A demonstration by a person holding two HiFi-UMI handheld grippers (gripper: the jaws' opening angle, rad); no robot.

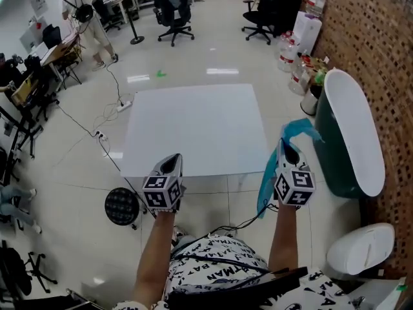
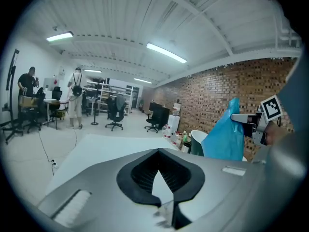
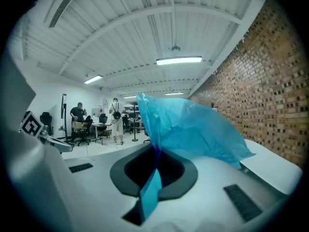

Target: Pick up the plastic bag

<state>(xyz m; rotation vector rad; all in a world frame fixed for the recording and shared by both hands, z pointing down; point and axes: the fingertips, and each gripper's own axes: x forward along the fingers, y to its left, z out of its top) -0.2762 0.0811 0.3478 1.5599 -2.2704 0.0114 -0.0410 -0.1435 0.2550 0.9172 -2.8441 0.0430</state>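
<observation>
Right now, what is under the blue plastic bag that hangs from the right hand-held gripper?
Only pale floor tiles show under the blue plastic bag, beside the white table. The floor strip behind its hanging tail is covered.

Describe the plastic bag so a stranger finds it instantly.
Look right of the big white table, beside the dark green bin. There the right gripper pinches a thin plastic bag, the only bright blue thing nearby, hanging limp below it.
</observation>
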